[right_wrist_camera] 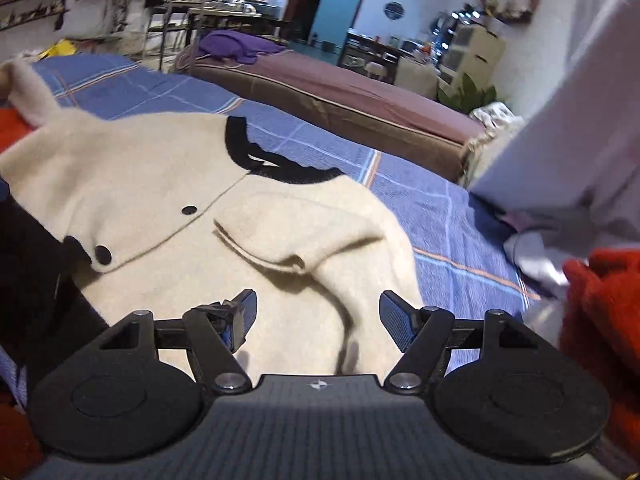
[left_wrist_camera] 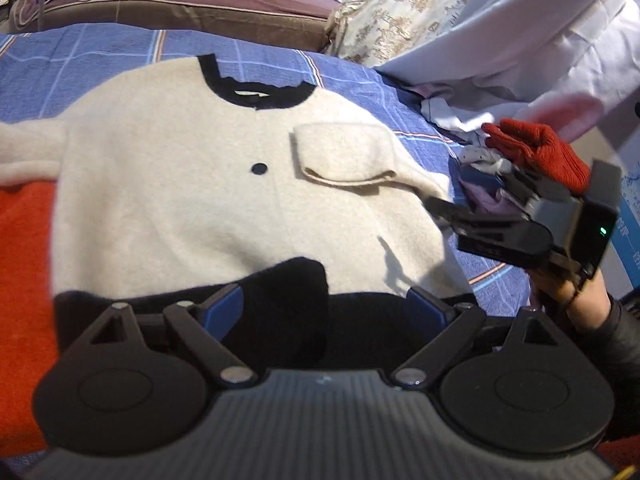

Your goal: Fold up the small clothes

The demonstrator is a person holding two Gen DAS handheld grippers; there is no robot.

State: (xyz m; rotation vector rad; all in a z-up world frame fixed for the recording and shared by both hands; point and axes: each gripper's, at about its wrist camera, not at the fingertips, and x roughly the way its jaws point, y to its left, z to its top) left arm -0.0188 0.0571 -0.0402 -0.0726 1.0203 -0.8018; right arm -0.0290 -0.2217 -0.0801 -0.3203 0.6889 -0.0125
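A cream cardigan with a black collar, dark buttons and a black hem lies face up on a blue checked bedspread. One sleeve is folded across its chest, the cuff lying flat. My left gripper stands open just above the black hem, with nothing between its blue pads. My right gripper, held by a hand in a red glove, hovers at the cardigan's right edge. In the right wrist view, that gripper is open over the folded sleeve of the cardigan and holds nothing.
An orange-red cloth lies under the cardigan's left side. A heap of small clothes and a white sheet sit to the right. A patterned pillow and a brown-purple mattress lie beyond the bedspread.
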